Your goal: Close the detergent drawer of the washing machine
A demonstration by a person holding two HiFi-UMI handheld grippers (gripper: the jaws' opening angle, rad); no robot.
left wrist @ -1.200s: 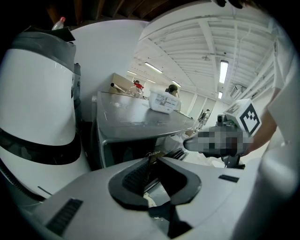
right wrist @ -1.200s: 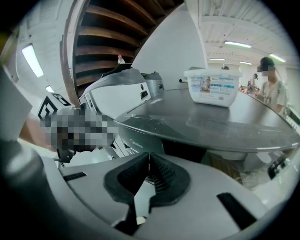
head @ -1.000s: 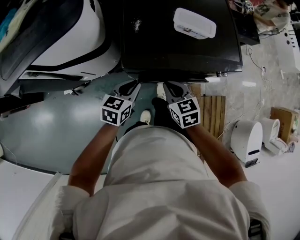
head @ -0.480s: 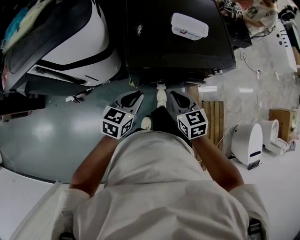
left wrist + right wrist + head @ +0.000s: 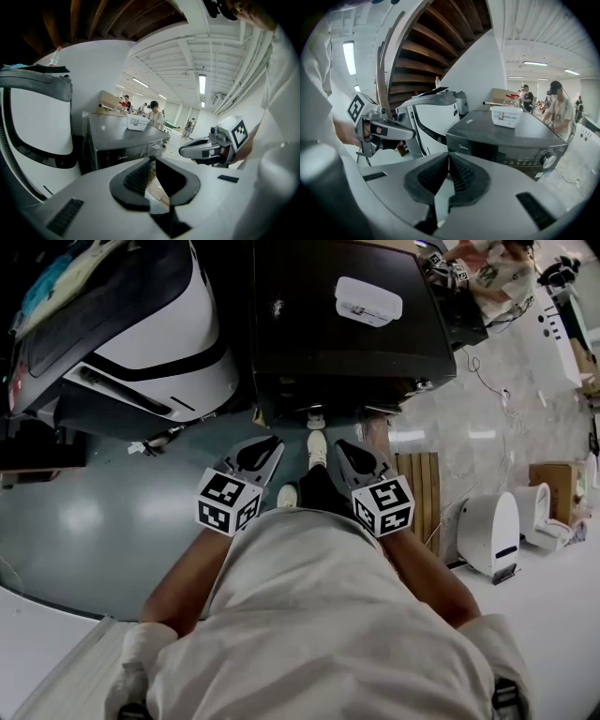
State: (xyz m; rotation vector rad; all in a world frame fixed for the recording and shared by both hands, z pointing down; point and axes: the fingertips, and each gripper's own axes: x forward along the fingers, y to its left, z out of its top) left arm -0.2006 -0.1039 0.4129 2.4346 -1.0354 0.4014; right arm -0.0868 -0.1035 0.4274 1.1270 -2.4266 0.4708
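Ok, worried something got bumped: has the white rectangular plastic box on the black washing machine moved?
No. The white rectangular plastic box keeps its spot on top of the black washing machine, right of centre; only the camera shifted.

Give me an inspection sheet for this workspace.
Surface: glossy grey-green floor.
Job's things: dark washer straight ahead; whether its drawer is shut cannot be told.
Clutter: white box on the washer top.
Grippers: left hand-held gripper and right hand-held gripper both shut, empty, short of the washer.
Cables: thin cable on the pale floor right of the washer.
Surroundings: white machine at left; wooden slat mat, white device and carton at right.
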